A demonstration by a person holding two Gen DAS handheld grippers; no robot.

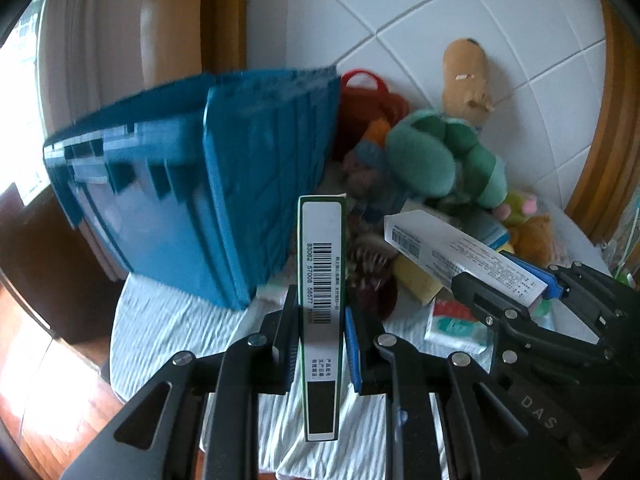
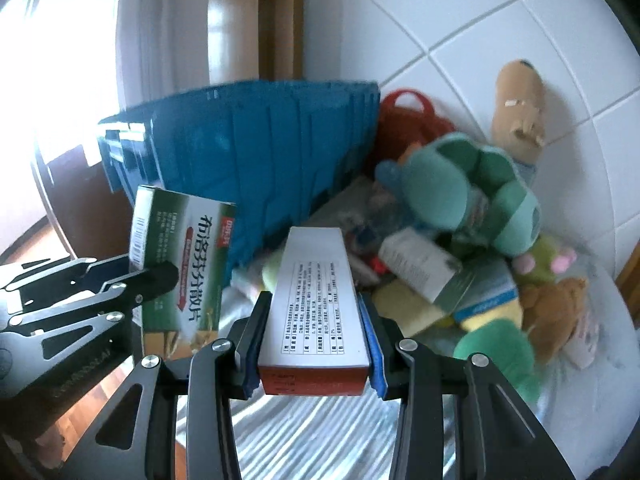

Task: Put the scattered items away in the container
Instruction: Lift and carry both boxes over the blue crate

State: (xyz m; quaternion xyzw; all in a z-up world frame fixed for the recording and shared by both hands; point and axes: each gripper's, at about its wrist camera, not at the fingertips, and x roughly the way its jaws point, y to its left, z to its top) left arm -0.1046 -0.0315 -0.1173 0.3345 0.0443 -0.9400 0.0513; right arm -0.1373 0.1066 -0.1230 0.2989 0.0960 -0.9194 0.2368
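Green box (image 1: pixel 322 280) is clamped edge-on in the left tongs (image 1: pixel 320 332), narrow barcode side facing the camera, jaws closed about as far as they go on its thin dimension; the right wrist view shows its broad printed face, so the grip is across the thickness, probably because that is the only span the jaws close on firmly. White box (image 2: pixel 316 300) with a red end flap lies flat and lengthwise in the right tongs (image 2: pixel 314 344), jaws partly closed and pressing its two long sides, so it points forward along the fingers. Landmark for all positions: the blue crate (image 1: pixel 192 184), the container, standing on the cloth-covered counter (image 1: pixel 160 332) with a ribbed flap or wall raised on its near side. Both boxes are held in front of the crate and off the cloth, the green one nearer its corner, the white one further to the right; neither is over the opening yet. Judgement: the carry-to-crate step is under way, with the release still to come, and the raised flap must be cleared first. To the right of the crate, against the tiled wall (image 1: pixel 460 20), sits the remaining clutter: a green plush (image 1: pixel 432 160), a tan plush (image 1: pixel 468 76) propped upright, a red handled thing (image 1: pixel 364 92), more small cartons and soft toys. Much remains to tidy. Frames are motion-blurred; the crate interior is not visible.
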